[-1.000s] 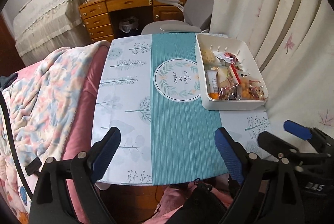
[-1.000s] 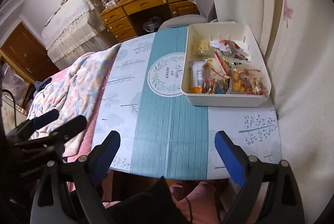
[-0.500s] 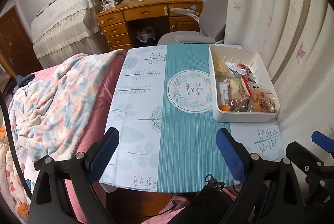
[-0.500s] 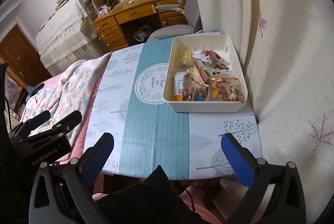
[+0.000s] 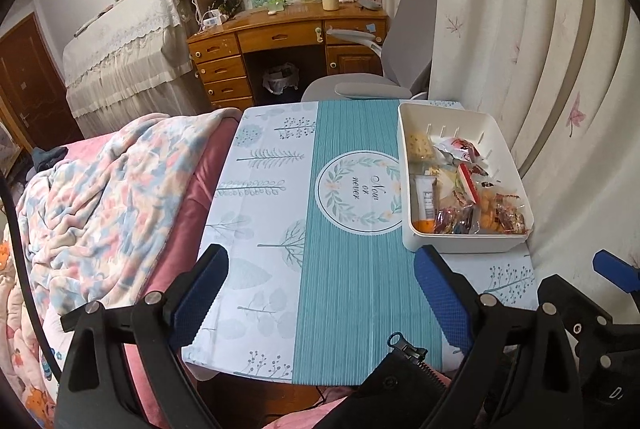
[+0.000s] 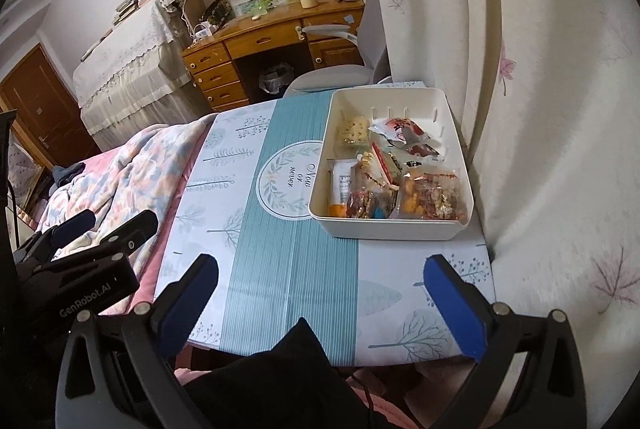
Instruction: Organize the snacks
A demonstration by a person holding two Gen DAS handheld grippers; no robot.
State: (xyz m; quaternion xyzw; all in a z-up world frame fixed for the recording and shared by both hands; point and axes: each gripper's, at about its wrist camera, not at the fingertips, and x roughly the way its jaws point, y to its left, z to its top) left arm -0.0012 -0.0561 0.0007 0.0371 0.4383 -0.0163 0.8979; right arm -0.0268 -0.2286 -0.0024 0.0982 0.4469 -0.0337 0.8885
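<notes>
Left claw (image 5: pixel 320 293): spread, empty.
Right claw (image 6: pixel 320 293): jaws just widened, nothing between.
Snacks: in white rectangular plastic bin (image 6: pixel 400 229), ahead-right on tabletop (image 6: pixel 296 269).
Handling: crinkly packets (image 6: pixel 432 197) probably light, slippery, crushable; pinch sealed edges.

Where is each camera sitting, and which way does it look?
Left wrist: on the left gripper, looking down across the table; its open fingers and the right gripper's tip show.
Right wrist: on the right gripper, same direction, fingers open; the left gripper sits at its left edge.
Shared: the white snack bin, the desk.
</notes>
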